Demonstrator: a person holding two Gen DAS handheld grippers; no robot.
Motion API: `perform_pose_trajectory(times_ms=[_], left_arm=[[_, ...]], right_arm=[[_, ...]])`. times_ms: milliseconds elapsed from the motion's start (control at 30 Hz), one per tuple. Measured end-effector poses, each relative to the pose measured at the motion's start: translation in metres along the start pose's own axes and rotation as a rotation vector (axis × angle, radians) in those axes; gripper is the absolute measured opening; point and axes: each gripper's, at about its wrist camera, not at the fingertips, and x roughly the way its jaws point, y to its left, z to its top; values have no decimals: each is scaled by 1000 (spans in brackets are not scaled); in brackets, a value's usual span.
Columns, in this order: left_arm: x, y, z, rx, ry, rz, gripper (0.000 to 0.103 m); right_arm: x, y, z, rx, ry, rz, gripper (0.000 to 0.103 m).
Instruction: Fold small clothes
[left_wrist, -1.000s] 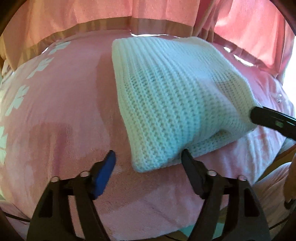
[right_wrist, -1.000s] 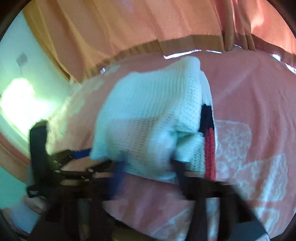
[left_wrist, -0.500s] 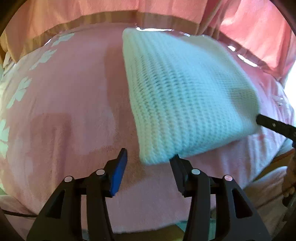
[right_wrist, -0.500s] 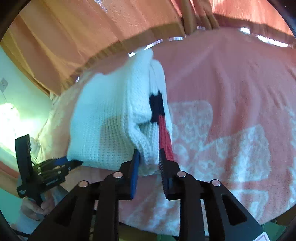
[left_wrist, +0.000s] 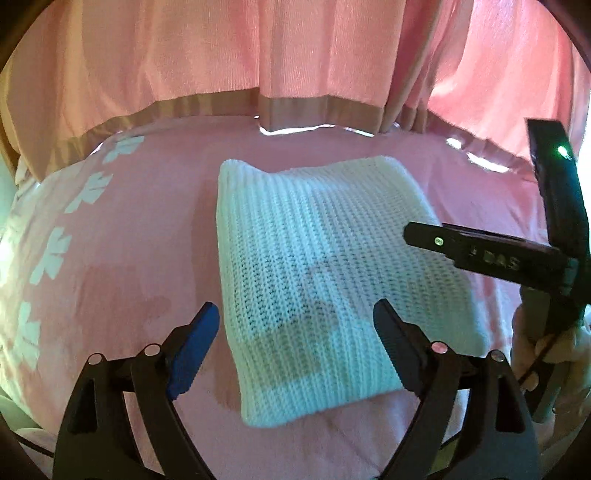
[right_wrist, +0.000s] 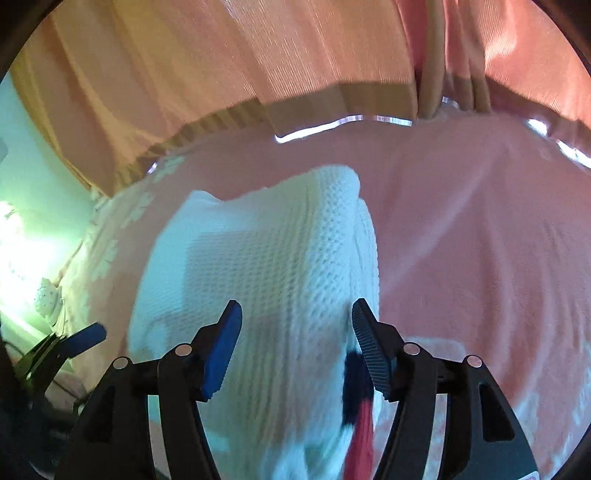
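Observation:
A folded white knit garment (left_wrist: 325, 280) lies flat on the pink bedspread (left_wrist: 147, 240). My left gripper (left_wrist: 295, 314) hovers over its near-left corner, jaws opening wide and touching nothing. In the right wrist view the same garment (right_wrist: 266, 258) shows a navy and red stripe (right_wrist: 356, 402) along its near right edge. My right gripper (right_wrist: 295, 314) straddles that edge with jaws opening, and the pads stand off the knit. From the right of the left wrist view, a black finger (left_wrist: 461, 247) of the right gripper reaches over the garment.
Pink curtains (left_wrist: 295, 55) with a tan hem hang close behind the bed. White flower prints (left_wrist: 51, 254) run down the bedspread's left side. A hand (left_wrist: 535, 350) holds the right gripper at the right edge. A pale green wall (right_wrist: 33, 184) lies far left.
The right gripper has let go of the garment's striped edge and opened. The left gripper has risen and opened wider. The garment has settled flat on the bed.

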Motion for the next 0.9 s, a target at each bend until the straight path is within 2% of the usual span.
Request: perform_pose_trajectory(times_ms=[33, 67, 133, 200, 300, 333, 367, 433, 500, 600, 700, 767, 900], left_arm=[[3, -2, 0, 0, 5, 6, 83], [7, -3, 0, -3, 12, 13, 83], [15, -1, -1, -10, 28, 20, 83], [22, 1, -1, -16, 42, 29, 83], [30, 4, -2, -22, 58, 34, 83], [32, 4, -2, -22, 62, 35, 83], [34, 4, -3, -19, 64, 36, 84], [39, 2, -3, -9, 73, 41, 84], [42, 0, -4, -5, 78, 47, 84], [42, 1, -6, -8, 77, 55, 84], [41, 3, -7, -9, 80, 57, 84], [41, 3, -8, -2, 82, 63, 84], [41, 0, -10, 4, 86, 74, 84]], right_arm=[[5, -1, 0, 8, 5, 8, 32], [9, -4, -1, 16, 10, 17, 24], [10, -9, -3, 41, 9, 54, 16], [-3, -9, -2, 37, -34, 66, 14], [-28, -14, 1, 51, -124, 99, 14], [-27, -18, 2, 55, -119, 88, 14], [-20, -20, 2, 53, -92, 64, 14], [10, -26, -1, 43, 14, -10, 18], [12, -26, -1, 53, 8, -4, 20], [-23, -20, -6, 58, -75, 26, 28], [-50, -14, -24, 56, -119, 63, 28], [-57, -11, -35, 48, -123, 73, 30], [-57, -10, -63, 58, -82, 97, 43]])
